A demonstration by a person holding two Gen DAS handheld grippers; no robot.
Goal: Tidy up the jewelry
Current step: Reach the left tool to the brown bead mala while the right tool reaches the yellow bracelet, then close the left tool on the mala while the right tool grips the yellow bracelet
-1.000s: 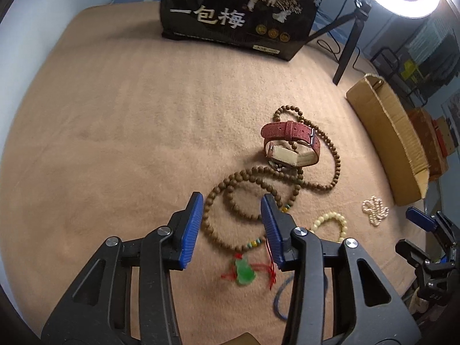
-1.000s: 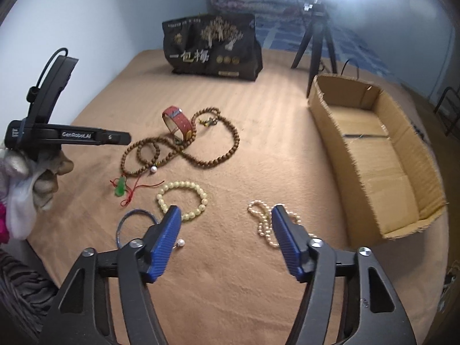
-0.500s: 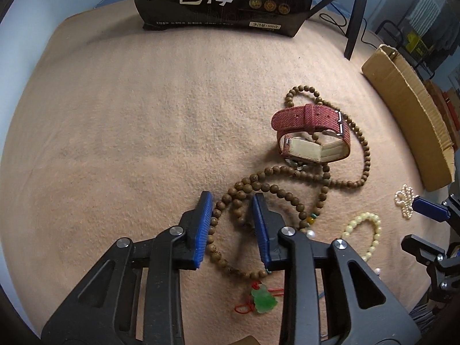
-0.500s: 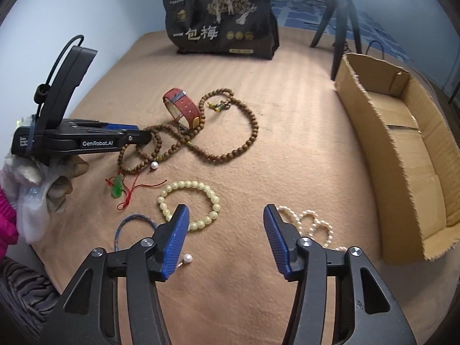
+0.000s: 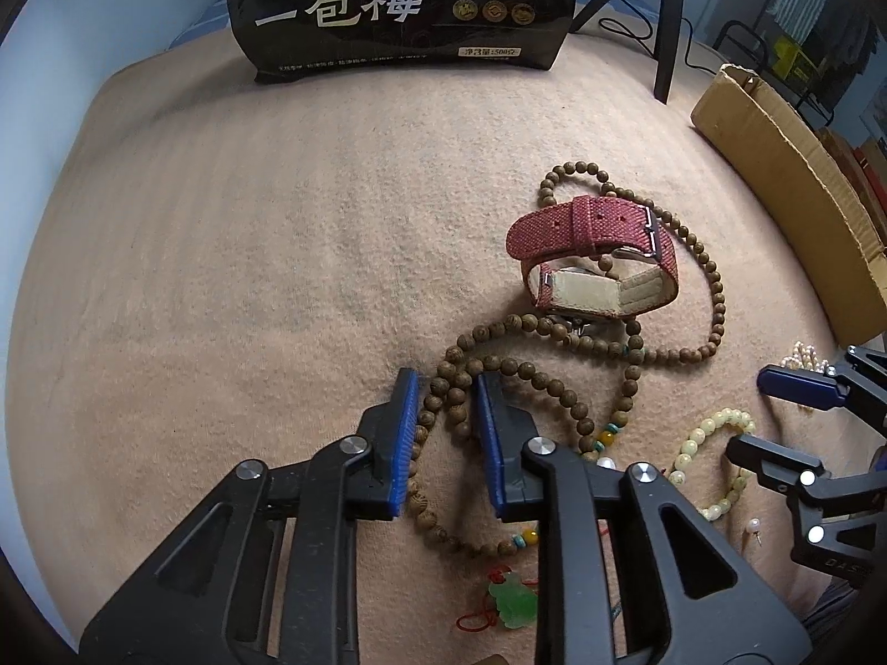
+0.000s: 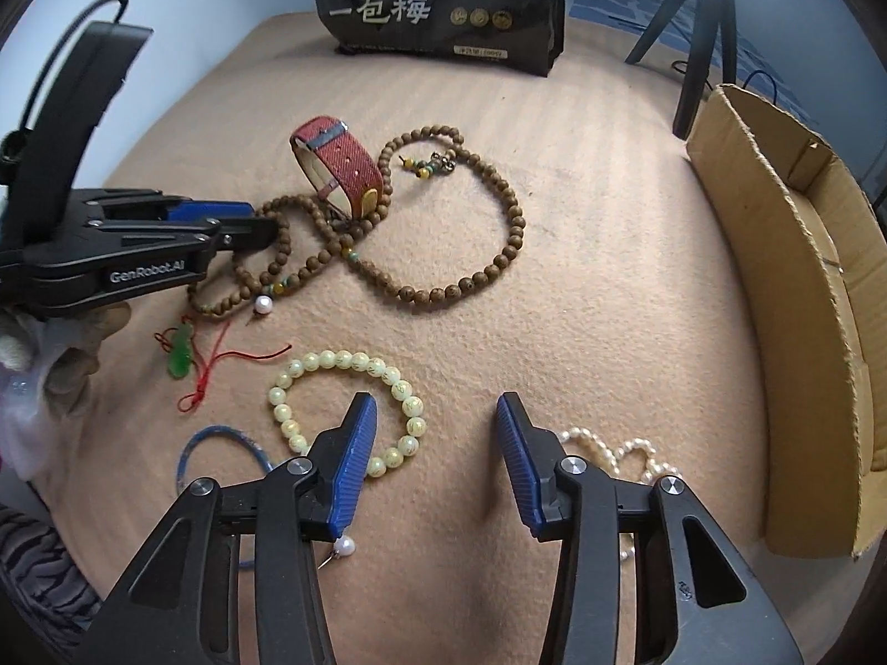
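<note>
A long brown wooden bead necklace (image 5: 715,299) (image 6: 513,233) lies looped on the tan blanket, with a red strap watch (image 5: 593,255) (image 6: 343,166) standing on it. My left gripper (image 5: 443,388) (image 6: 249,224) is low over the necklace's near loop, partly open, with two strands of beads between its pads. My right gripper (image 6: 435,421) (image 5: 776,415) is open and empty above the blanket, between a pale yellow bead bracelet (image 6: 343,404) (image 5: 715,460) and a white pearl strand (image 6: 615,454).
An open cardboard box (image 6: 787,255) (image 5: 793,183) lies at the right. A black snack bag (image 6: 443,0) (image 5: 399,5) and a tripod (image 6: 704,22) stand at the back. A green pendant on red cord (image 6: 183,354) (image 5: 513,601), a blue cord ring (image 6: 222,438) and loose pearl earrings (image 6: 343,546) lie near.
My left gripper has moved forward and down onto the necklace loop and narrowed around its beads. My right gripper has moved forward and left, past the pearl strand.
</note>
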